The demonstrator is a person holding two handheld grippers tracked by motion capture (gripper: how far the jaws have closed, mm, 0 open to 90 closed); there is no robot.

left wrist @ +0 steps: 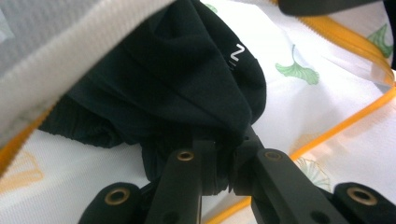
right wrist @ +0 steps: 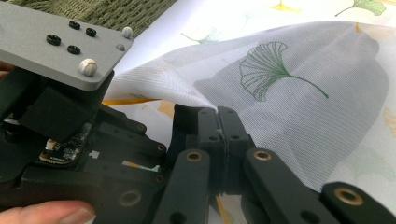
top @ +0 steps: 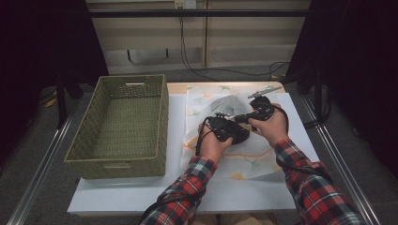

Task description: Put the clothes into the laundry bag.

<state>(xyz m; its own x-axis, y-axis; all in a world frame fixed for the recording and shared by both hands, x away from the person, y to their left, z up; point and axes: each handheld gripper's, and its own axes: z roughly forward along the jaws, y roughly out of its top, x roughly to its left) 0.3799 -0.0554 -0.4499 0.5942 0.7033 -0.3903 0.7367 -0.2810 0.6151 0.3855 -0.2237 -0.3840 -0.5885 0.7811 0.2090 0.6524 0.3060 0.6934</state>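
Left gripper [left wrist: 224, 161]: clenched on a fold of the black garment [left wrist: 177, 79]; in the left gripper view the two jaws meet on the dark cloth with the fabric bunched between them.
Right gripper [right wrist: 219, 123]: clenched on the edge of the mesh laundry bag [right wrist: 299, 93]; in the right gripper view the jaws are pressed together with the thin white mesh pinched at their tips.
Black garment: in the high view it sits at the centre of the counter [top: 141, 197], at about 3 o'clock from the basket [top: 94, 154], lying on the bag's printed cloth. In the left gripper view it lies under a raised white edge of the bag, with a small white mark on it toward 1 o'clock.
Mesh laundry bag: white, with green leaf prints and orange trim, spread on the counter to the basket's 3 o'clock; its upper layer is lifted at the right gripper.
Hands: both come in from 6 o'clock in red plaid sleeves [top: 187, 187]; the left hand [top: 213, 143] and the right hand [top: 272, 126] are close together over the bag, the right at about 2 o'clock from the left.
Basket: woven green, rectangular, on the left half of the counter, just beside the bag.
Grey plate [right wrist: 60, 44]: the left gripper's top plate, at 10 o'clock in the right gripper view.
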